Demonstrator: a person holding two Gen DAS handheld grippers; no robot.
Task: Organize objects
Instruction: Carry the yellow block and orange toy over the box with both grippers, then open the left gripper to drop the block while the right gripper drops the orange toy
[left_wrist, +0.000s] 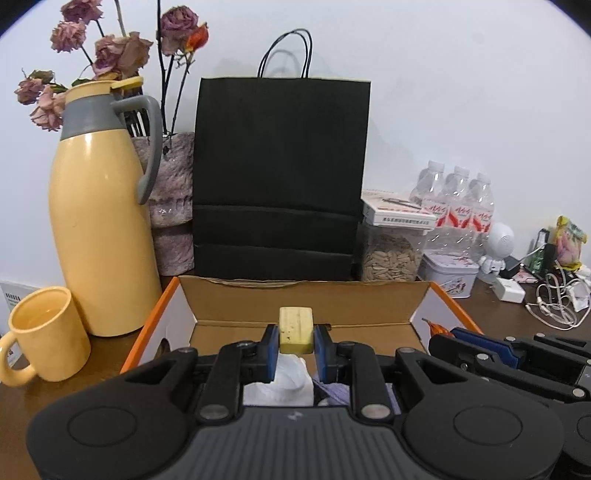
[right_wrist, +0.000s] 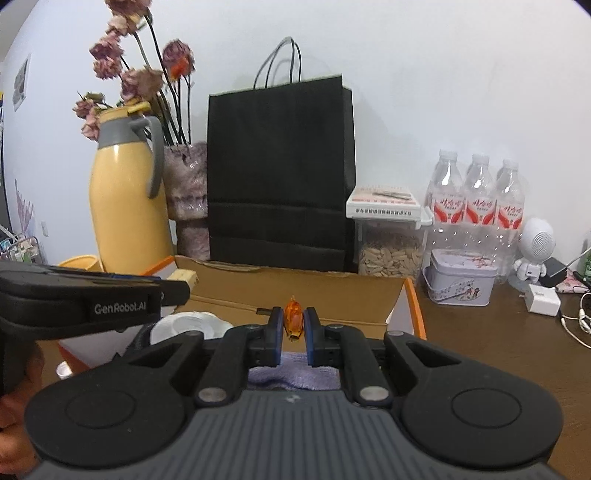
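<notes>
Left wrist view: pale yellow speckled block (left_wrist: 295, 329) between blue pads (left_wrist: 272, 352).

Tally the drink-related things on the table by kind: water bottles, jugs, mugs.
Water bottles: 3
Yellow jug: 1
Yellow mug: 1
Total: 5

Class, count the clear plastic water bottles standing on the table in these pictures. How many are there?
3. The water bottles stand side by side against the wall, right of the black bag, behind the small tin. More could be hidden behind them.
</notes>
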